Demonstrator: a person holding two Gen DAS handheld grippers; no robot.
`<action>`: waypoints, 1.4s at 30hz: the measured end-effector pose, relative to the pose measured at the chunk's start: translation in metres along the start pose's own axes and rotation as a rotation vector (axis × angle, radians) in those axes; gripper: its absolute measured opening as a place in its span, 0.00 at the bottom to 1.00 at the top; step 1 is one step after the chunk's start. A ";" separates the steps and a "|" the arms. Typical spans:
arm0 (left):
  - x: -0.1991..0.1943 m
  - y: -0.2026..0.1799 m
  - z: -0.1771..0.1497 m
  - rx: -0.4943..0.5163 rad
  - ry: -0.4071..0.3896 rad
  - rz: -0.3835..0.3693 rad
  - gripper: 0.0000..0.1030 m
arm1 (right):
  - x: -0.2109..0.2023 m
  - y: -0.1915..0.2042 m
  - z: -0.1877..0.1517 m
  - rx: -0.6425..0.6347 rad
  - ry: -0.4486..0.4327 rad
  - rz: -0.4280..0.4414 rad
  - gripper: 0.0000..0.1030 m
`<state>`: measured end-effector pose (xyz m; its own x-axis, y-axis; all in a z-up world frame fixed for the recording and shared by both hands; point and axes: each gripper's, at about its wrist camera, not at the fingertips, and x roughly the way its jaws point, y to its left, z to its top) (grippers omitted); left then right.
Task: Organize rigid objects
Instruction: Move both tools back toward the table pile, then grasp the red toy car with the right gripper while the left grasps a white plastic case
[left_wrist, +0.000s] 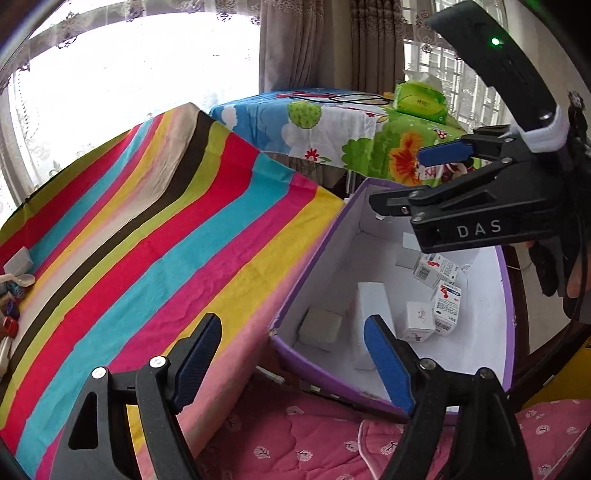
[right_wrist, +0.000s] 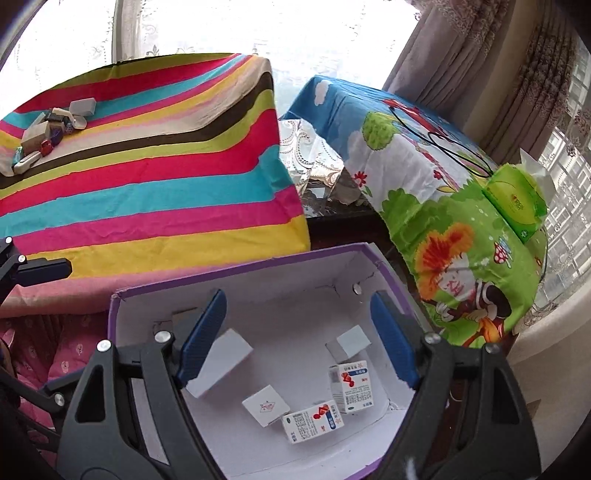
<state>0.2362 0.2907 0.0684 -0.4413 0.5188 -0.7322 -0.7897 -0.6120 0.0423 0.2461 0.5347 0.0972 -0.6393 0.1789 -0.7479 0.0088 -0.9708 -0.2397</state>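
A purple box with a white inside (left_wrist: 506, 295) (right_wrist: 258, 284) stands beside the striped table and holds several small cartons (right_wrist: 351, 386) (left_wrist: 447, 306) and white blocks (right_wrist: 221, 358) (left_wrist: 369, 317). My right gripper (right_wrist: 299, 339) is open and empty above the box; it also shows in the left wrist view (left_wrist: 399, 177). My left gripper (left_wrist: 291, 354) is open and empty, over the table's near corner and the box's left wall. A pile of small rigid objects (right_wrist: 48, 129) (left_wrist: 11, 295) lies at the far left of the striped table.
The striped cloth table (left_wrist: 166, 229) (right_wrist: 147, 192) fills the left. A second table with a cartoon cloth (left_wrist: 332, 125) (right_wrist: 443, 206) carries a green tissue pack (left_wrist: 421, 101) (right_wrist: 517, 199) and a black cable (right_wrist: 443, 147). A pink quilt (left_wrist: 314, 435) lies below.
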 end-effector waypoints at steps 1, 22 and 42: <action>-0.001 0.021 -0.008 -0.042 0.007 0.044 0.78 | 0.003 0.019 0.007 -0.040 -0.008 0.032 0.80; -0.082 0.380 -0.200 -0.955 0.048 0.694 0.83 | 0.134 0.432 0.175 -0.466 -0.045 0.559 0.81; -0.068 0.384 -0.194 -0.918 0.134 0.690 1.00 | 0.158 0.505 0.222 -0.528 -0.051 0.641 0.40</action>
<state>0.0456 -0.0956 0.0027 -0.5659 -0.1289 -0.8144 0.2333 -0.9724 -0.0083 -0.0215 0.0368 -0.0047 -0.4213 -0.4032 -0.8124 0.7346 -0.6770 -0.0449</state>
